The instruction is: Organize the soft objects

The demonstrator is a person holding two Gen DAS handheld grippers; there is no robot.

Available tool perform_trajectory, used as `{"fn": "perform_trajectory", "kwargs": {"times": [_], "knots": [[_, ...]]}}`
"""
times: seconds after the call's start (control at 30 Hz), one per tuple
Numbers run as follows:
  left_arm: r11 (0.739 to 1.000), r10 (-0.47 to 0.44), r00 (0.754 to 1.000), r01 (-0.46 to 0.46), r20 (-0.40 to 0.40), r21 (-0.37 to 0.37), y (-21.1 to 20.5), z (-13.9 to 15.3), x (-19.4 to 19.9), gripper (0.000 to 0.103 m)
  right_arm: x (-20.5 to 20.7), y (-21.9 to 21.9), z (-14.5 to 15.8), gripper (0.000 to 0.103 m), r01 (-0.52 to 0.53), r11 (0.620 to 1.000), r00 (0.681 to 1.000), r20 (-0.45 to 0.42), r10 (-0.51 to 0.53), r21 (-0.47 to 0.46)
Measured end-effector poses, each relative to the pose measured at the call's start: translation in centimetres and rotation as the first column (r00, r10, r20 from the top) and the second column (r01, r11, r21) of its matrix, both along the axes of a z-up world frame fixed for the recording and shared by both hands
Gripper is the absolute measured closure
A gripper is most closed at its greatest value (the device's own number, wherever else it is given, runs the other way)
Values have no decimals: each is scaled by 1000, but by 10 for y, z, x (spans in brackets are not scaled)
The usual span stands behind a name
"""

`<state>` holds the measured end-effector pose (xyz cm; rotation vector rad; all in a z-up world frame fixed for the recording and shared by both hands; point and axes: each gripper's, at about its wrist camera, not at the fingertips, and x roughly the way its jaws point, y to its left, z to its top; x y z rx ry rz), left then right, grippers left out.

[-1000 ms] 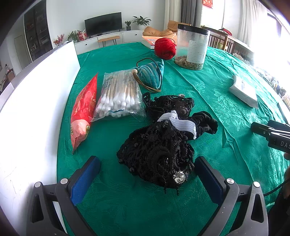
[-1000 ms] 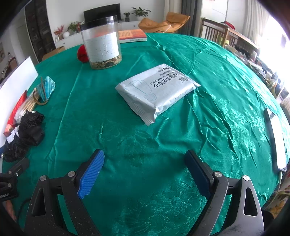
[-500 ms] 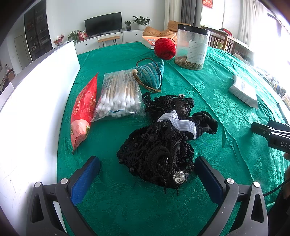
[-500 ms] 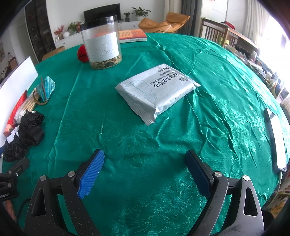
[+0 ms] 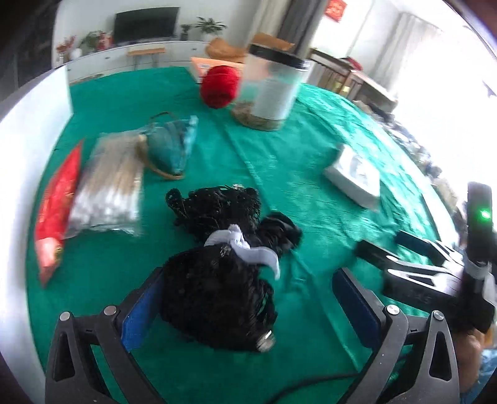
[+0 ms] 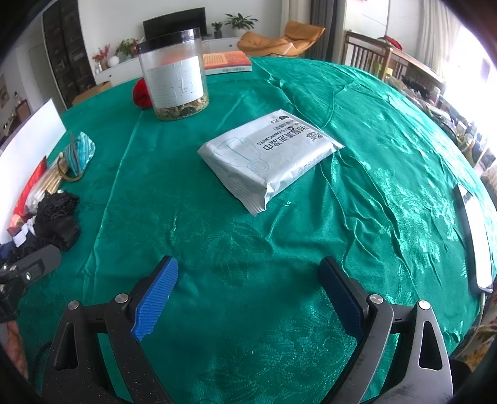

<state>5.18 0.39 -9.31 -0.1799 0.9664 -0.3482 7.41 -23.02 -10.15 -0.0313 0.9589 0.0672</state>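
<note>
So the black lacy bundle (image 5: 217, 295) is sitting right at my left claw (image 5: 251, 310): knotty black mesh with a white elastic band (image 5: 248, 248) draped over the top and a little shiny stud near the bottom. It lies on the green cloth (image 5: 279, 161) of the desk, bunched against the left blue pad (image 5: 139, 314), while the right pad has a clear gap to it. Jaws wide apart, nothing gripped. A second lump of the same black stuff trails off behind it.

My right claw (image 6: 248, 298) is spread wide too, over bare cloth, with a white wipes pack (image 6: 267, 155) lying ahead of it.

The left view is smeared with blur, so I honestly can't tell whether that pad is actually touching the lace or just beside it. The cotton swab bag (image 5: 108, 189) and red packet (image 5: 56, 211) off to the left are mushy too. In the right view the bundle is half cut off at the left edge.

Further back: striped teal pouch (image 5: 169, 149), red yarn ball (image 5: 219, 87), clear jar (image 6: 174, 84) with a dark lid, dried stuff at the bottom. White board (image 6: 28, 143) along the left side, phone (image 6: 473, 242) at the right edge. Living room behind, TV (image 5: 146, 23), plants, orange chair (image 6: 279, 39).
</note>
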Motion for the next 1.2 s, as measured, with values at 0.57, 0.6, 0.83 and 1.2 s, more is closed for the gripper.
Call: {"fn": "perform_trajectory", "kwargs": {"times": [0.57,0.6,0.83,1.2], "knots": [[978,46,999,-40,-23,205,-26,-10,27,16,53,-78,21,10,262,851,964,-90,-249,455],[977,51,999,-47,-17,208,-26,-9,30,17,68,-71,25,10,265,864,964,-104,-244,429],[975,50,999,-50,2,218,-20,-2,40,70,144,6,8,9,193,980,952,-254,-173,54],[991,116,991,-110,70,-82,33,71,-22,72,62,-3,67,28,27,971,1000,-10,-25,236]]}}
